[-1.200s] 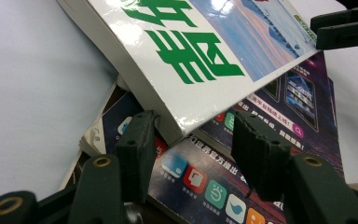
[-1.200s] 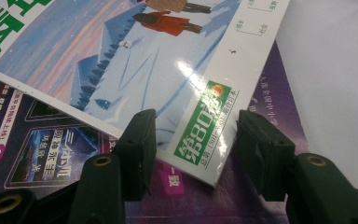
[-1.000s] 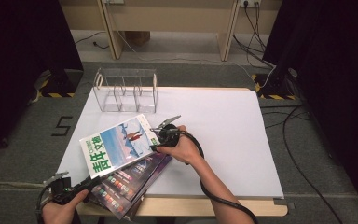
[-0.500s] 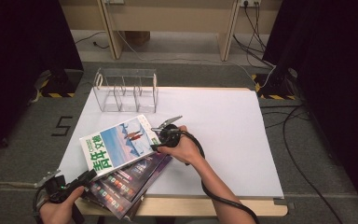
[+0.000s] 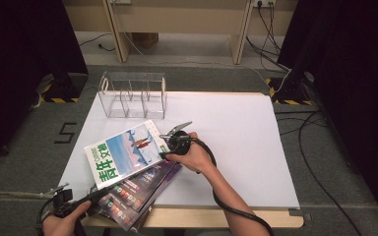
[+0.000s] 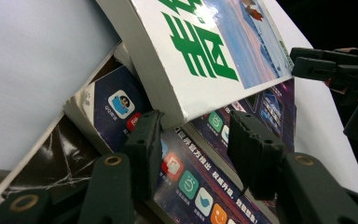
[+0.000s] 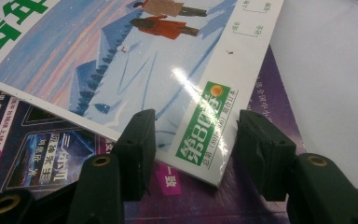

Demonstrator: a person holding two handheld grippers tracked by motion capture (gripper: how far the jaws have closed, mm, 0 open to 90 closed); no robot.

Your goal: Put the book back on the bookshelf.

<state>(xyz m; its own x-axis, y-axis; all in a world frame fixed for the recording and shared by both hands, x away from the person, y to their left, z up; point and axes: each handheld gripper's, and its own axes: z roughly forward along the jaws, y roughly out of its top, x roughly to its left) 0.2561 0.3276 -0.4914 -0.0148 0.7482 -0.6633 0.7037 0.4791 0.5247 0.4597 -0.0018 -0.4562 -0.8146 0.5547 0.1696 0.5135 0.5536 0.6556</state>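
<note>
**Top book lifted, rack still empty**

On the worktop [image 5: 236,142], the clear rack [image 5: 133,96] stands empty. The white book [image 5: 125,155] rests tilted on the purple book [image 5: 142,189]. The right claw [image 7: 193,144] straddles its corner, gaping; the left claw [image 6: 193,149], just opening, brackets the spine corner, seen close from its own view.

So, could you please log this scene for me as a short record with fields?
top book: white book with green lettering, tilted atop the stack
stack below: dark purple books, at the near table edge
left claw: jaws just opening, astride the white book's corner
right claw: open, astride the opposite corner
rack: clear divider rack, far left
surface: white table
</note>
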